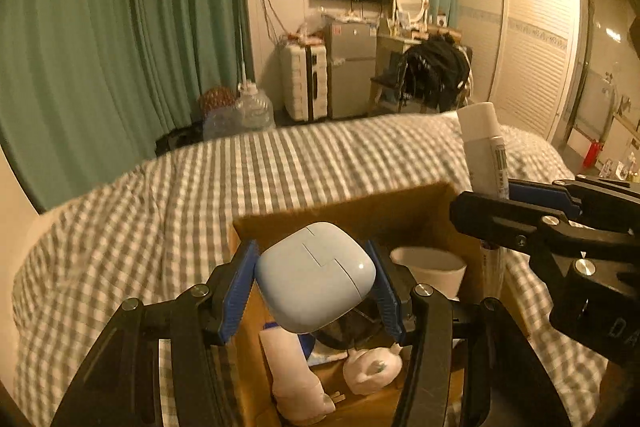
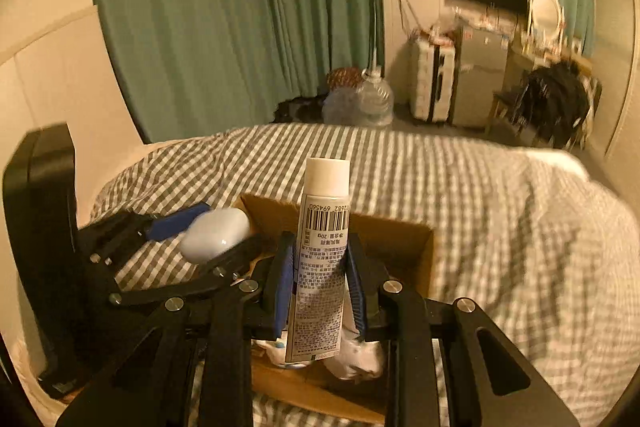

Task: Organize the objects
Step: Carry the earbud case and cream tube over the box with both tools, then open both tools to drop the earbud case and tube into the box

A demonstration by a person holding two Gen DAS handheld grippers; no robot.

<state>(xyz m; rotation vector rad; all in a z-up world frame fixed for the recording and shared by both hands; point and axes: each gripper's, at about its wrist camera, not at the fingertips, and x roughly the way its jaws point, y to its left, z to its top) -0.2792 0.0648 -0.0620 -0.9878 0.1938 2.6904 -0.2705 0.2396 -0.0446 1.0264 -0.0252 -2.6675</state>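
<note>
My left gripper point(image 1: 316, 279) is shut on a pale blue rounded case point(image 1: 316, 279) and holds it over an open cardboard box point(image 1: 360, 211) on the bed. My right gripper point(image 2: 320, 279) is shut on a white tube with a barcode point(image 2: 320, 259), cap up, above the same box point(image 2: 400, 231). The right gripper also shows in the left wrist view point(image 1: 512, 203) with the tube point(image 1: 484, 151) at the box's right edge. The case shows in the right wrist view point(image 2: 216, 235) to the left. The box holds a white cup point(image 1: 428, 267) and pale soft items point(image 1: 296, 375).
The box lies on a bed with a grey checked cover point(image 1: 160, 211). Beyond the bed are green curtains point(image 1: 120, 27), water jugs point(image 1: 252, 111), a suitcase point(image 1: 300, 83), a small fridge point(image 1: 352, 71), a chair with dark clothes point(image 1: 436, 71) and a wardrobe point(image 1: 532, 39).
</note>
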